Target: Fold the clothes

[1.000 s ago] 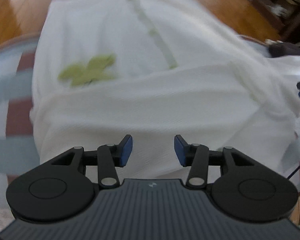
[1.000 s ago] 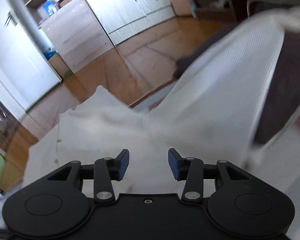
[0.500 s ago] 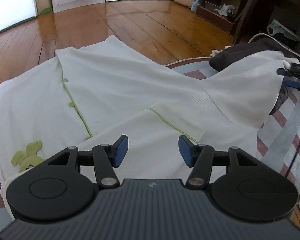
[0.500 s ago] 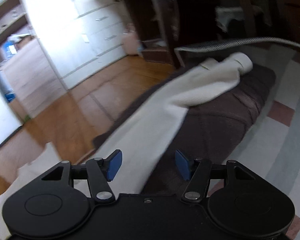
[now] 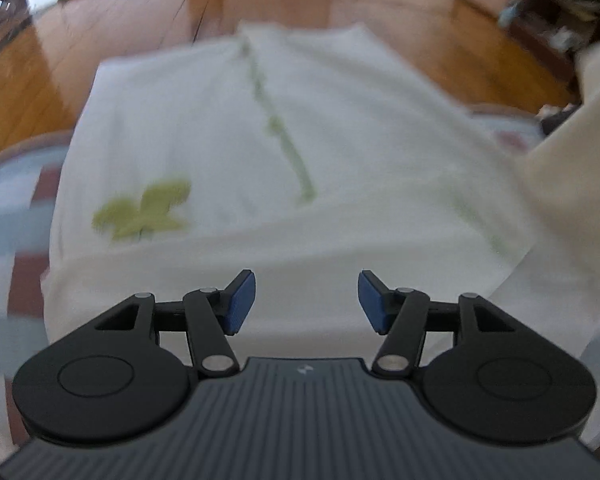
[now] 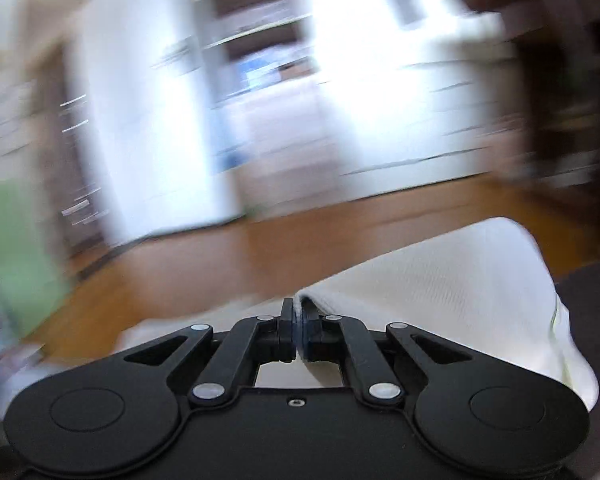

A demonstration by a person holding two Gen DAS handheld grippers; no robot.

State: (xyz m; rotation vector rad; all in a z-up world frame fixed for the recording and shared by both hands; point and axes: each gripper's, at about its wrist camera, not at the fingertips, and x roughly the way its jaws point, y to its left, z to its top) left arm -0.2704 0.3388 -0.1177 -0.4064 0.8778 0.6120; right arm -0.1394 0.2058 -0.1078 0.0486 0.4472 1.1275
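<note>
Right hand-held gripper pinches white garment above wooden floor.

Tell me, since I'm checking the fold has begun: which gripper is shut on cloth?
The right gripper: it is shut on an edge of the white garment. The left gripper is open over the garment, holding nothing.

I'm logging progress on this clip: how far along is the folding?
Early. Done: the white garment lies spread on the floor and rug. In hand: the right gripper is shut on a sleeve; the left gripper is open above the near edge. Left: folding the sleeves and body.
</note>
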